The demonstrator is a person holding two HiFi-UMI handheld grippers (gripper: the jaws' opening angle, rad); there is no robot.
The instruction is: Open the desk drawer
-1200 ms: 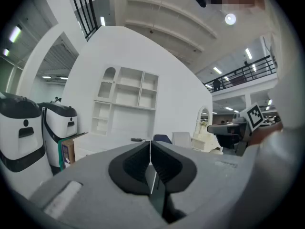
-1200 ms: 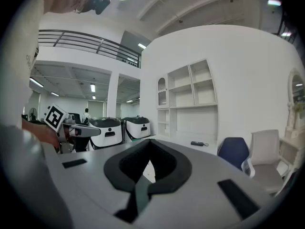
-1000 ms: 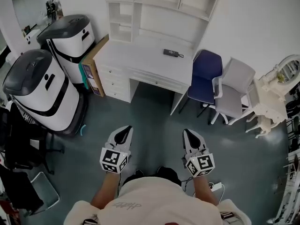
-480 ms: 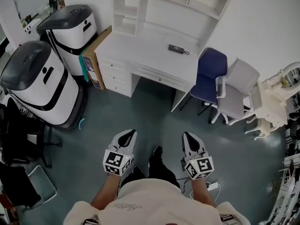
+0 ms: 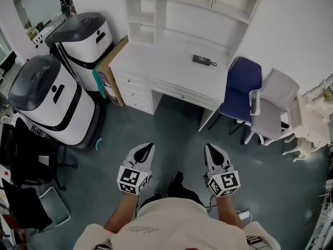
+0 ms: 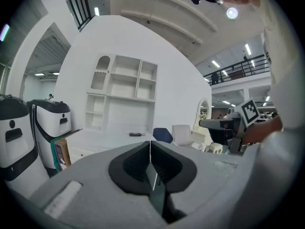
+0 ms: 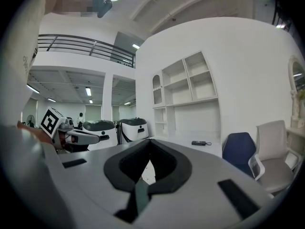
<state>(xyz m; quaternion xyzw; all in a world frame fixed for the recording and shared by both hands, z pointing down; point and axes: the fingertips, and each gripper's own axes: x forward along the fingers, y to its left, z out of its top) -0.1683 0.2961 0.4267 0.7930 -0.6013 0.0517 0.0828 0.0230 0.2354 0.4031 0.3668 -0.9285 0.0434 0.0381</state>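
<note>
While the left gripper (image 5: 148, 147) and right gripper (image 5: 208, 148) have their jaws pressed together on nothing, the drawer (image 5: 179, 93) well ahead probably slides light and rigid; grasp it mid-front.

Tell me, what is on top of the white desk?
A small dark flat gadget with a short cord lies on the white desk. Its drawers are shut, so their insides are hidden.

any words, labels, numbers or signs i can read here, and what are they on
No text here can be read in full.
Script print on the shirt: too small and blurred to read.
Print on the teal side of the cardboard box: too small to read.
Left hand-held gripper and right hand-held gripper: square marker patterns only, no letters or numbers.
</note>
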